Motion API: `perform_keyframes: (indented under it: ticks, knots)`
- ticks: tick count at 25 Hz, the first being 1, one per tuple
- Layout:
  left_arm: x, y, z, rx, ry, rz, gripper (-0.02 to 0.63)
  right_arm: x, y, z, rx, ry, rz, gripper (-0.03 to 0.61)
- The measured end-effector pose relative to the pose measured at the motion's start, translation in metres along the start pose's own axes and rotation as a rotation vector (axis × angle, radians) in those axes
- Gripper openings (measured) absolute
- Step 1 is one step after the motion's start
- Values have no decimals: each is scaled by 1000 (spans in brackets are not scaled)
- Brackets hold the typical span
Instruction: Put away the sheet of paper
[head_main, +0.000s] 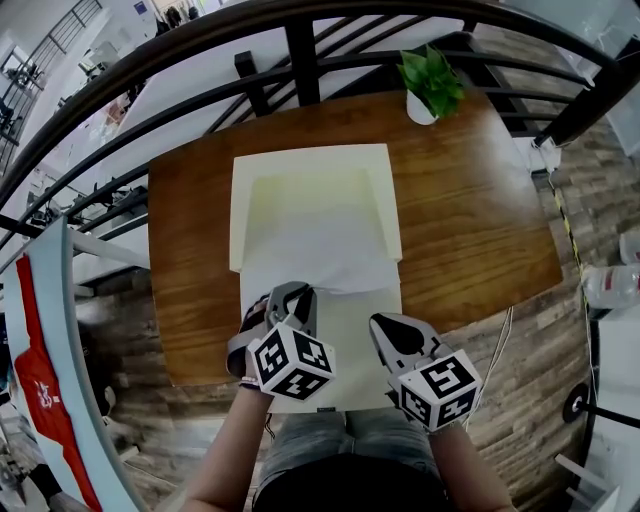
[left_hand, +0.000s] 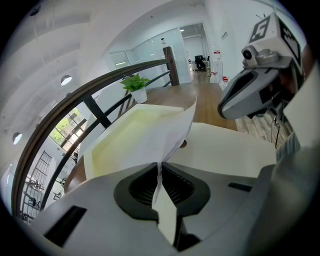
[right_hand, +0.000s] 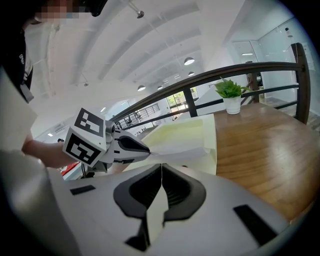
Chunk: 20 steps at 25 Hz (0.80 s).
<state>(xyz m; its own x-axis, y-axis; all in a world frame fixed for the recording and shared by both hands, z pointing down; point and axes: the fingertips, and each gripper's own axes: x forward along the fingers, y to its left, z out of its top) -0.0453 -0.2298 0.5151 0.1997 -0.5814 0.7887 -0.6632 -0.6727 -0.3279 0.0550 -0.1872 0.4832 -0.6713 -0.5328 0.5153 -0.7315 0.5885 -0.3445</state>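
Note:
A white sheet of paper (head_main: 315, 235) lies over an open cream box (head_main: 240, 210) on the wooden table (head_main: 470, 220). My left gripper (head_main: 298, 292) is shut on the sheet's near edge. In the left gripper view the paper (left_hand: 150, 140) rises out of the closed jaws (left_hand: 160, 167) and curves away over the box. My right gripper (head_main: 385, 325) hovers just right of it over a cream flap (head_main: 350, 340). Its jaws (right_hand: 161, 167) are shut, and no paper shows standing out of them. The sheet (right_hand: 180, 150) lies just beyond their tip.
A small potted plant (head_main: 432, 85) stands at the table's far right corner. A dark metal railing (head_main: 300, 40) runs behind the table. The table's near edge lies under my grippers. Brick-pattern floor and a cable are at the right.

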Motion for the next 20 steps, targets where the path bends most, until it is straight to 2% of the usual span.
perform_keyframes:
  ticks: [20]
  knots:
    - [42, 23, 11, 25, 36, 29, 32, 27, -16, 16, 10, 4, 18, 28]
